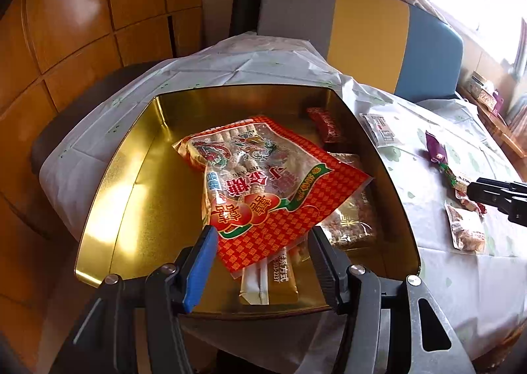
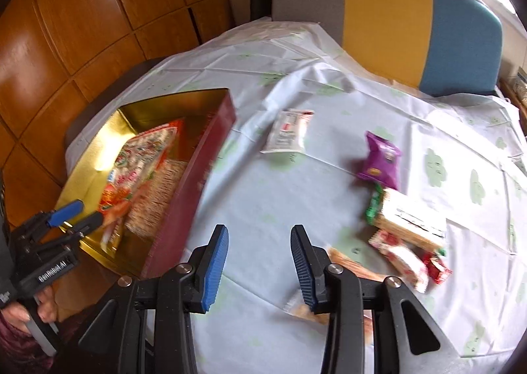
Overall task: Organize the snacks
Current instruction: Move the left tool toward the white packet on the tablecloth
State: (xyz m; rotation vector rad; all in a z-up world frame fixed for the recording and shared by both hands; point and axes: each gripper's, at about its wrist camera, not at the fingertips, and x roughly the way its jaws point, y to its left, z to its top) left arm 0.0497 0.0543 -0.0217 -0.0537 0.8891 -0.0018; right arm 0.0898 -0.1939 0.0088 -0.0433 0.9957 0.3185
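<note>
A gold-lined tin box (image 1: pixel 138 183) with dark red outer walls (image 2: pixel 194 183) stands on the table's left side. Inside lie a large red checked candy bag (image 1: pixel 283 196), a small red packet (image 1: pixel 326 125), a nut bar (image 1: pixel 352 222) and a gold stick pack (image 1: pixel 283 281). My left gripper (image 1: pixel 263 235) is open over the box's near edge, its jaws either side of the bag's corner. My right gripper (image 2: pixel 260 239) is open and empty above the cloth. Loose snacks lie to its right: a purple packet (image 2: pixel 382 160), a white packet (image 2: pixel 288 132), a cracker pack (image 2: pixel 408 219), a red-white packet (image 2: pixel 398 258).
The table has a white cloth with green prints (image 2: pixel 296 196). A chair with a grey, yellow and blue back (image 2: pixel 388 18) stands behind it. Wooden panels (image 2: pixel 82 12) fill the left. An orange packet (image 2: pixel 349 265) lies partly under my right gripper's finger.
</note>
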